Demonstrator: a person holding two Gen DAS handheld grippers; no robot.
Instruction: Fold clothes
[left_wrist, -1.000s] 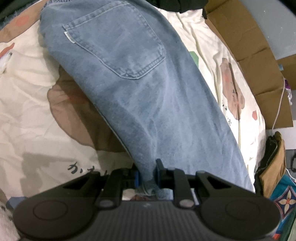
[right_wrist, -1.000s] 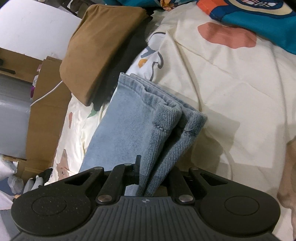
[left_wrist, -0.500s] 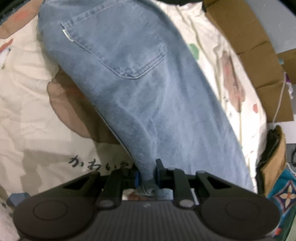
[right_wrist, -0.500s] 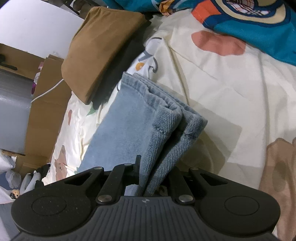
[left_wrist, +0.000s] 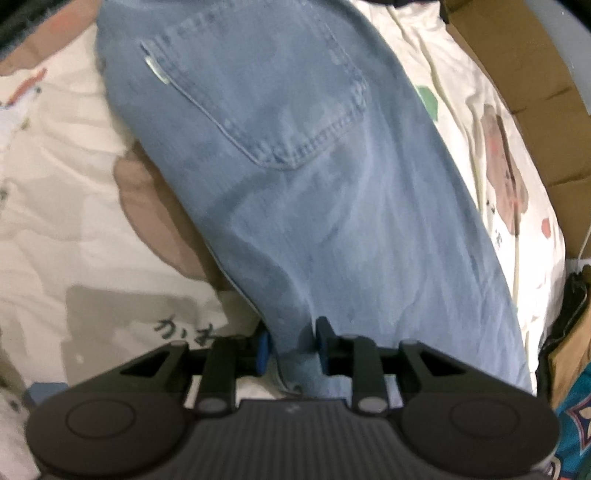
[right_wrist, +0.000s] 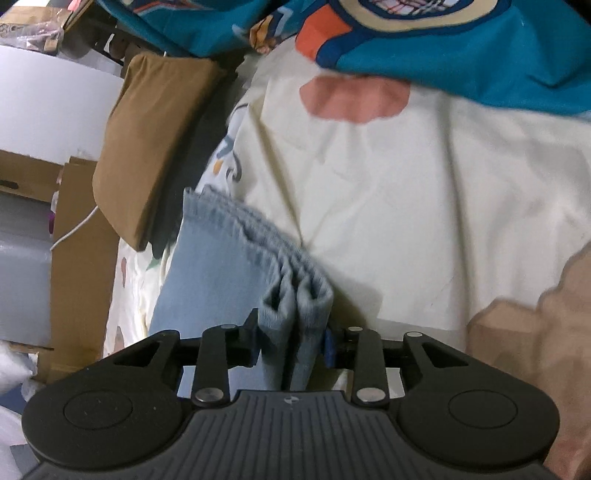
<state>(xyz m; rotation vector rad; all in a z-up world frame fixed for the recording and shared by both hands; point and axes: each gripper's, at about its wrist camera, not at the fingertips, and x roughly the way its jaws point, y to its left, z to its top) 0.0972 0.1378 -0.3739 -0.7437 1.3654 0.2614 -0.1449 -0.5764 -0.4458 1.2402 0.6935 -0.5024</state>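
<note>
So the jeans (left_wrist: 314, 206) lie long on the bed (right_wrist: 406, 206), folded leg on leg, while the left tool (left_wrist: 291, 349) and right tool (right_wrist: 291, 341) open around their ends, cross folds still to do.

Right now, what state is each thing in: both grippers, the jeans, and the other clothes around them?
left gripper: jaws opening, denim between them.
right gripper: jaws opening, bunched leg hems between them.
jeans: laid flat on the bedsheet, back pocket up, legs stacked.
brown garment: folded, at the bed's edge beside the hems.
teal printed fabric: loose, unfolded, beyond the hems.
</note>
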